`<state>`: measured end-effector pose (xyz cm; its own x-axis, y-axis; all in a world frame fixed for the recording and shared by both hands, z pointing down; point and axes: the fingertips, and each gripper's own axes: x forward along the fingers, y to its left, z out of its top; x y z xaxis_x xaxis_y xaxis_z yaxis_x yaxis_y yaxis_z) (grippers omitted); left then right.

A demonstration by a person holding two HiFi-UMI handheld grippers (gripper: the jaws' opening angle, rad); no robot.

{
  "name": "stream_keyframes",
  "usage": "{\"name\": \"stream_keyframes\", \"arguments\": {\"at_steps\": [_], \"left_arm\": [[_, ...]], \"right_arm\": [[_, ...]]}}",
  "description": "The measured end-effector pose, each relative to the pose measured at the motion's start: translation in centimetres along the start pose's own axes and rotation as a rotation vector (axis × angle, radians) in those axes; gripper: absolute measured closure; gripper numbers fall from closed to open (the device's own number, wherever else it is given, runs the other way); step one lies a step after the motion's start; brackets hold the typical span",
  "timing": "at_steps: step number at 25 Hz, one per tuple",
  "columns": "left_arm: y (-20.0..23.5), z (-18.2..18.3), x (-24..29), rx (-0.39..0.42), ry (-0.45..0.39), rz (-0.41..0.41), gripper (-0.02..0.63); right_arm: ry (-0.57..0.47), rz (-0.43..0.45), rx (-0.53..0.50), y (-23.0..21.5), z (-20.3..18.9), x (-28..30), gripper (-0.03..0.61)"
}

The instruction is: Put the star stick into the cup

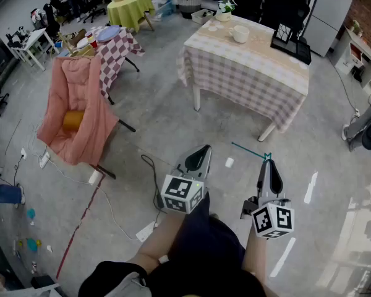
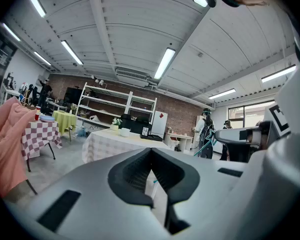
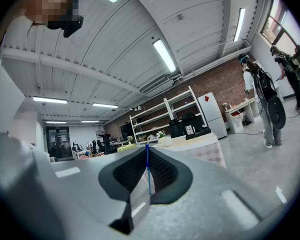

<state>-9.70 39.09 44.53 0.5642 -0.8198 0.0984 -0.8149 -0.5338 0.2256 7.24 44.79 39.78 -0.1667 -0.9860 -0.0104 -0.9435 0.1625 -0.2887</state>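
The star stick (image 1: 248, 150) is a thin teal rod. It juts to the left from the tip of my right gripper (image 1: 269, 162), which is shut on it, above the floor. In the right gripper view the star stick (image 3: 147, 170) stands upright between the closed jaws. My left gripper (image 1: 204, 148) hangs beside it, shut and holding nothing. The white cup (image 1: 240, 34) stands on the checked-cloth table (image 1: 253, 79), well ahead of both grippers. The cup (image 2: 124, 132) also shows far off in the left gripper view.
A black box (image 1: 290, 42) and a flower pot (image 1: 223, 12) share the table. A pink-draped chair (image 1: 80, 107) and a checkered small table (image 1: 114, 48) stand to the left. A cable (image 1: 151, 169) lies on the floor. People (image 3: 262, 101) stand at right.
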Motion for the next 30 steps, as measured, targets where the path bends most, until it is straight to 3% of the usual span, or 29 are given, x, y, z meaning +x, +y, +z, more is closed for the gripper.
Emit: {"name": "stream_keyframes", "arguments": {"at_steps": [13, 30], "left_arm": [[-1.1, -1.4, -0.4, 0.024, 0.054, -0.005, 0.604], [0.5, 0.1, 8.8, 0.057, 0.084, -0.048, 0.604]], "right_arm": [[-0.009, -0.009, 0.018, 0.3, -0.2, -0.7, 0.561], [0.009, -0.030, 0.026, -3.6, 0.7, 7.6, 0.561]]}}
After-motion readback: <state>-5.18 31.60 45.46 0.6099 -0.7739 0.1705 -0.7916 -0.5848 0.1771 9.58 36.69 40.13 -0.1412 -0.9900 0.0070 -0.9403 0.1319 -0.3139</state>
